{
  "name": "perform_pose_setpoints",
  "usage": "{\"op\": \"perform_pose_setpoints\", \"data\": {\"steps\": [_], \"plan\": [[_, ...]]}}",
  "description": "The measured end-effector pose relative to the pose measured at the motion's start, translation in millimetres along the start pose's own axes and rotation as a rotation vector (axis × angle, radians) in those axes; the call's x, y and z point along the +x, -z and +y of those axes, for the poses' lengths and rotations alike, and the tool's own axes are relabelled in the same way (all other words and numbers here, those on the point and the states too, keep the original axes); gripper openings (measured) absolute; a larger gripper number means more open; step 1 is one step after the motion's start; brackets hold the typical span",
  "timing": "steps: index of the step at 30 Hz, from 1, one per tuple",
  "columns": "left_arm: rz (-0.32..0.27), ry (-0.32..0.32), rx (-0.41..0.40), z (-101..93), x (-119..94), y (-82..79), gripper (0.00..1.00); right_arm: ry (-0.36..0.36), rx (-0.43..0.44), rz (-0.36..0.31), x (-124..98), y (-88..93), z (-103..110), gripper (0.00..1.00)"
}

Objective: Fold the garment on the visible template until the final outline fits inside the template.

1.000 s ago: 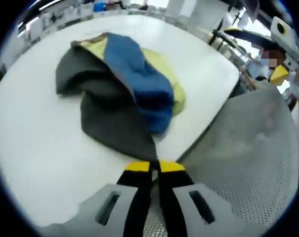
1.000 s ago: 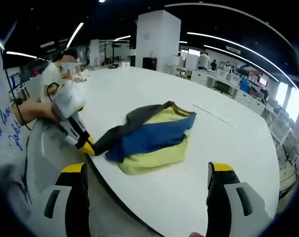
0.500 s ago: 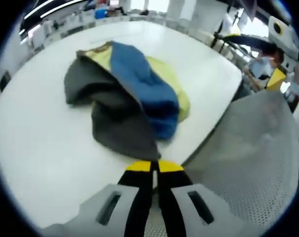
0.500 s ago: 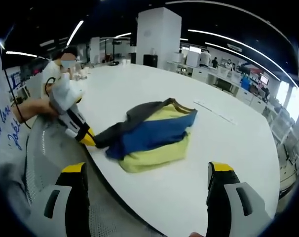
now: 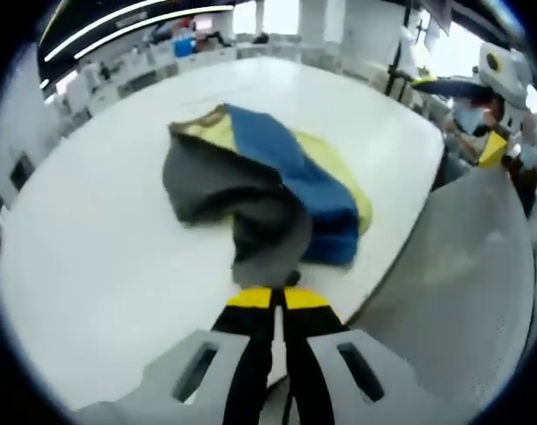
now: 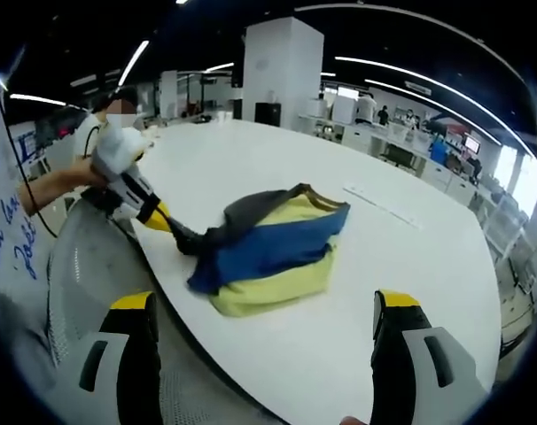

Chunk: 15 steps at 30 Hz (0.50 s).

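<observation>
Left hand-held gripper (image 5: pixel 277 297) clamped on the garment's grey sleeve (image 5: pixel 267 243), mid-fold; right hand-held gripper (image 6: pixel 264 305) apart, idle; next, lay the sleeve across.

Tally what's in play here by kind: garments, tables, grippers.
Garments: 1, the grey, blue and yellow garment, bunched up
Tables: 1, the white table under it
Grippers: 2, the left gripper shut on the garment's grey edge, the right gripper open
Total: 4
</observation>
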<state>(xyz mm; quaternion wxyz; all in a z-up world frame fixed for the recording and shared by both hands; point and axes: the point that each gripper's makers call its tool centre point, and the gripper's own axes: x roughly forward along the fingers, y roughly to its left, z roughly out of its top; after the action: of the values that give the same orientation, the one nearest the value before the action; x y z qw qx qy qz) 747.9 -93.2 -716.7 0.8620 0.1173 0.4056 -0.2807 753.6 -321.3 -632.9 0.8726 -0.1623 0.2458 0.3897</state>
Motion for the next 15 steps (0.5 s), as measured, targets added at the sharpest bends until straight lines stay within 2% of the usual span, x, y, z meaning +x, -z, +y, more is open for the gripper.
{"op": "perform_pose_setpoints", "data": {"steps": [8, 12, 15], "plan": [[-0.028, -0.101, 0.042, 38.4, -17.7, -14.6, 0.0, 0.033, 0.025, -0.01, -5.4, 1.2, -6.4, 1.0], [-0.007, -0.128, 0.1, 57.9, -21.0, -17.2, 0.0, 0.033, 0.027, -0.005, -3.9, 3.9, -5.0, 1.0], [-0.011, -0.141, 0.096, 71.4, -23.8, -20.0, 0.0, 0.029, 0.038, -0.014, -3.2, 3.1, -3.6, 1.0]]}}
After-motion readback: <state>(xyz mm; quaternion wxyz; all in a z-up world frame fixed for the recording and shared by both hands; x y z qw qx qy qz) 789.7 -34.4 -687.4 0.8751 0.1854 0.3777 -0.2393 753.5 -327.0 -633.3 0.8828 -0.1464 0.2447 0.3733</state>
